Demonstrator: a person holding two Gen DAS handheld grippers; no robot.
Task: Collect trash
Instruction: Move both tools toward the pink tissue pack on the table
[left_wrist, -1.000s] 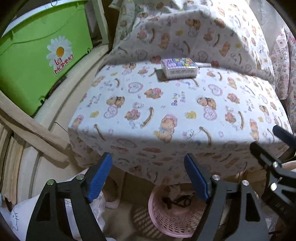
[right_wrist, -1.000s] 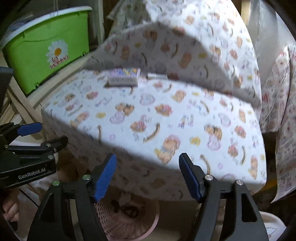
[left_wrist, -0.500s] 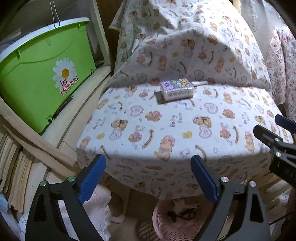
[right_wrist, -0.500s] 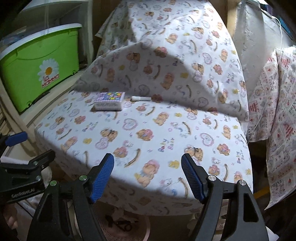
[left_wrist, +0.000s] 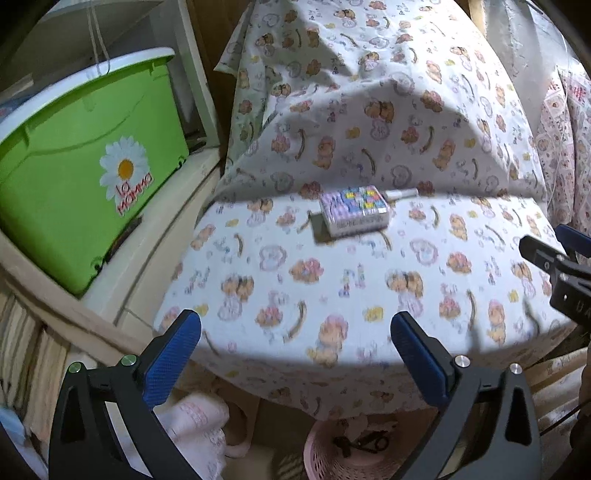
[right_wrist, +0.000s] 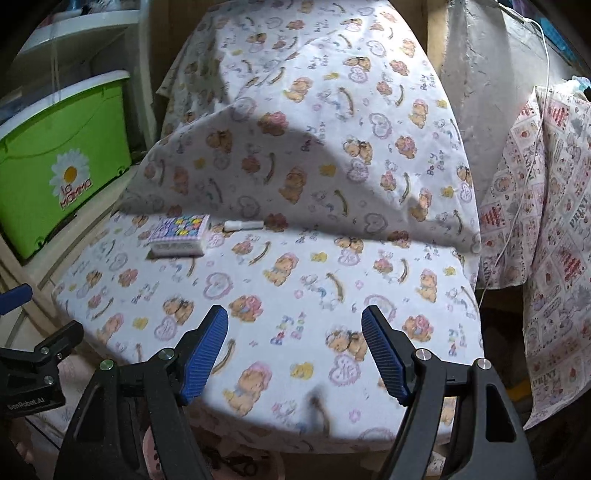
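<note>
Both tongs gape empty, left tongs (left_wrist: 295, 354) widening, right tongs (right_wrist: 294, 354) above the bear-print cloth (right_wrist: 295, 280).

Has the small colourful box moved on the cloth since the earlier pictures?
No. The small colourful box stays beside the white tube at the cloth's back fold.

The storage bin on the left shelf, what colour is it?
Bright green storage bin with a white rim and a daisy sticker, clearest in the left wrist view.
</note>
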